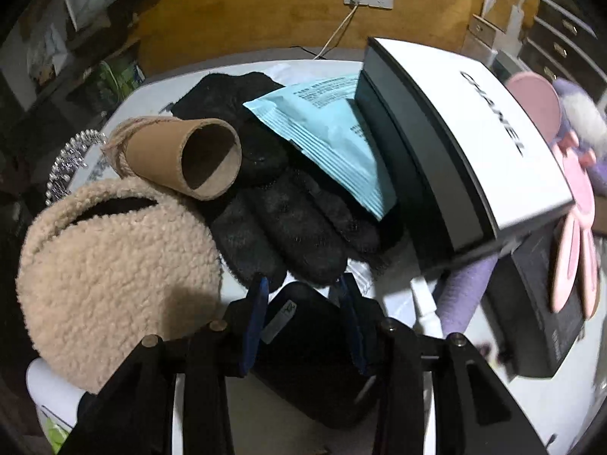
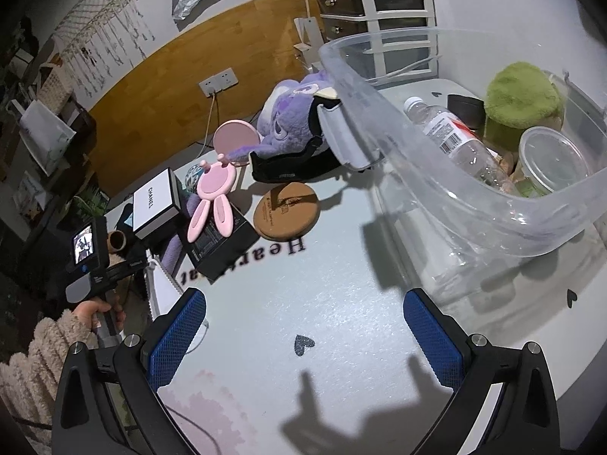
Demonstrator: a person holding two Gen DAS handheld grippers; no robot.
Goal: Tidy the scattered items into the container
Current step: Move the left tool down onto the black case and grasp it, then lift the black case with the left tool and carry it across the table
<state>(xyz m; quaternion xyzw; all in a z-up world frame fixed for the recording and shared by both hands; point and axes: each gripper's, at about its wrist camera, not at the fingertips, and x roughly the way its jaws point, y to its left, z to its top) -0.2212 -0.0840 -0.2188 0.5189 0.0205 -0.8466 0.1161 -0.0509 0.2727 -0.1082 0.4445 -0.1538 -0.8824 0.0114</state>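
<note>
My left gripper [image 1: 303, 288] has its blue pads on either side of a black pouch [image 1: 303, 349] with a small grey label and is shut on it. Ahead lie black fuzzy gloves [image 1: 288, 235], a light blue packet [image 1: 326, 136], a cardboard tube [image 1: 189, 155] and a beige fleece bag [image 1: 114, 276]. My right gripper [image 2: 303, 326] is open and empty above the white table [image 2: 303, 303]. The clear plastic container [image 2: 436, 174] stands at right, holding a bottle [image 2: 455, 136], a green plush item [image 2: 523, 98] and a clear tub [image 2: 554, 163].
A white Chanel box [image 1: 474, 132] sits at right in the left wrist view, also in the right wrist view [image 2: 153, 204]. A pink bunny mirror [image 2: 216, 197], black box [image 2: 224, 242], cork coaster [image 2: 286, 208], purple plush [image 2: 292, 113] and black strap bag [image 2: 292, 167] lie mid-table.
</note>
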